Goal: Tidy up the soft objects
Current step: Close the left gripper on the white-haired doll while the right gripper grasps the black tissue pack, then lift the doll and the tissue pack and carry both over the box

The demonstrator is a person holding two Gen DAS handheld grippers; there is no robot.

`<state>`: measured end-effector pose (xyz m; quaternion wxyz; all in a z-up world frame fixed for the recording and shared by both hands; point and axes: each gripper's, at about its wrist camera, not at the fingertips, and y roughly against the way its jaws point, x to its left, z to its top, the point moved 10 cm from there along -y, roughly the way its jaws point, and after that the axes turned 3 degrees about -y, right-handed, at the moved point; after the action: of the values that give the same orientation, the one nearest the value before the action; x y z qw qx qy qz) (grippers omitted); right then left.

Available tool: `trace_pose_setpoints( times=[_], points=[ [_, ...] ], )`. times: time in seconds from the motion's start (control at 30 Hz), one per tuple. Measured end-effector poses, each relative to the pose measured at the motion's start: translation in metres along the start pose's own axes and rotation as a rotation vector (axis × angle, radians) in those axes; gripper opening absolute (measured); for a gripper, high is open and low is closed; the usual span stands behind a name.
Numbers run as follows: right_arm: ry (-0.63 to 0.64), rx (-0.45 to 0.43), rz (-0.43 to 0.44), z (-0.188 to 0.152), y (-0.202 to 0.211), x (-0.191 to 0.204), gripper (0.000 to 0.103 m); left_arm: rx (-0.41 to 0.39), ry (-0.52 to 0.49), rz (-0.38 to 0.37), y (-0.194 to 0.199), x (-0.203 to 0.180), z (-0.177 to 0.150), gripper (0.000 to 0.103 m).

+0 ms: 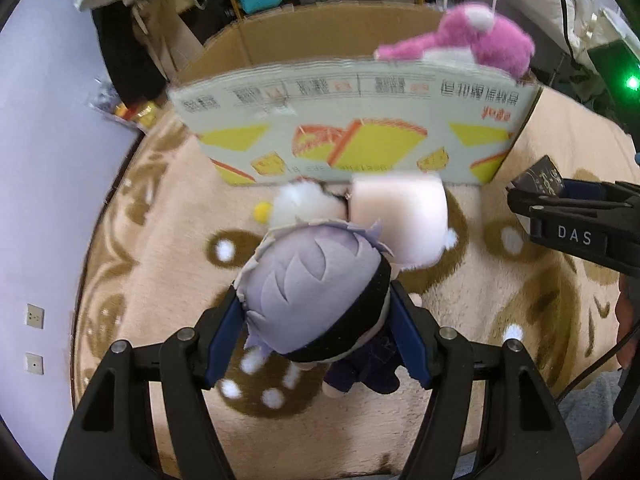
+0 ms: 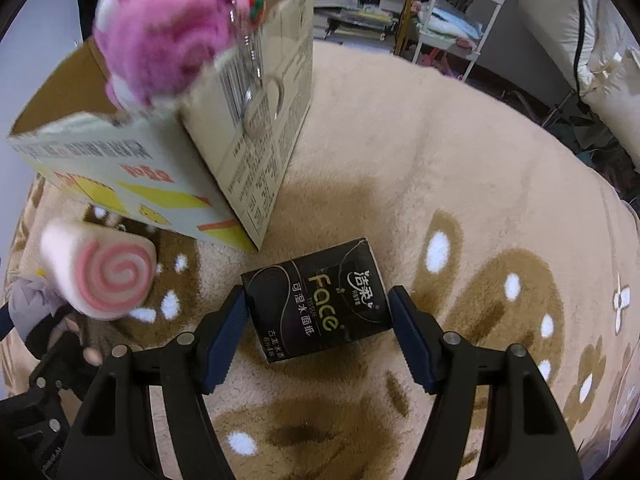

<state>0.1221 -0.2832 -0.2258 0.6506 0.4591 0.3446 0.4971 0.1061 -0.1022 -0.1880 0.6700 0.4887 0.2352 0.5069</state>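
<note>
A plush doll (image 1: 312,272) with lavender hair and a black band hangs above the carpet, and my left gripper (image 1: 316,292) is shut on its head. Just beyond it lie a pink swirl roll plush (image 1: 400,220) (image 2: 100,272) and a white fluffy toy (image 1: 300,204). A pink plush bear (image 1: 460,40) (image 2: 160,48) sits on the corner rim of the open cardboard box (image 1: 360,128) (image 2: 256,120). My right gripper (image 2: 317,292) is shut on a black tissue pack (image 2: 320,300) (image 1: 540,178), with both pads against its sides.
A beige patterned carpet (image 2: 440,140) covers the floor. A small yellow ball (image 1: 261,212) lies by the box front. Shelves (image 2: 360,0) and a white cart (image 2: 460,12) stand behind the carpet, with white bedding (image 2: 580,40) at the right and a wall (image 1: 48,200) at the left.
</note>
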Motion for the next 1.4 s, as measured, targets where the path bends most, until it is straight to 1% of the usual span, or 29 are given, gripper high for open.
trace_pose_setpoints(
  times=[0.1,0.17,0.3,0.37,0.4,0.53,0.67,0.77,0.93,1.03,1.23,1.4],
  points=[
    [-0.009,-0.039,0.014,0.004,0.016,0.003,0.075,-0.058,0.023,0.035,0.015,0.008,0.008,0.068],
    [0.002,-0.075,0.040,0.006,0.029,0.007,0.075,-0.101,0.052,0.053,0.025,0.017,0.014,0.068],
    [0.032,-0.150,0.063,0.011,0.059,0.014,0.075,-0.170,0.101,0.056,0.041,0.033,0.024,0.068],
    [0.034,-0.189,0.096,0.015,0.077,0.021,0.075,-0.189,0.102,0.067,0.046,0.040,0.027,0.068],
    [0.036,-0.205,0.107,0.016,0.085,0.024,0.075,-0.211,0.101,0.074,0.052,0.043,0.030,0.068],
    [0.055,-0.297,0.131,0.027,0.119,0.032,0.075,-0.265,0.094,0.066,0.068,0.048,0.036,0.068],
    [0.043,-0.362,0.160,0.033,0.143,0.036,0.075,-0.318,0.081,0.078,0.082,0.053,0.043,0.068],
    [0.038,-0.387,0.169,0.036,0.150,0.037,0.075,-0.334,0.077,0.065,0.087,0.053,0.045,0.068],
    [0.026,-0.397,0.170,0.043,0.149,0.035,0.075,-0.335,0.067,0.046,0.086,0.050,0.047,0.068],
    [0.018,-0.418,0.176,0.044,0.153,0.035,0.075,-0.360,0.058,0.043,0.091,0.050,0.049,0.068],
    [0.012,-0.497,0.195,0.049,0.170,0.033,0.075,-0.454,0.067,0.051,0.111,0.056,0.057,0.069],
    [0.005,-0.578,0.217,0.058,0.187,0.034,0.075,-0.556,0.045,0.092,0.133,0.061,0.072,0.069]
  ],
)
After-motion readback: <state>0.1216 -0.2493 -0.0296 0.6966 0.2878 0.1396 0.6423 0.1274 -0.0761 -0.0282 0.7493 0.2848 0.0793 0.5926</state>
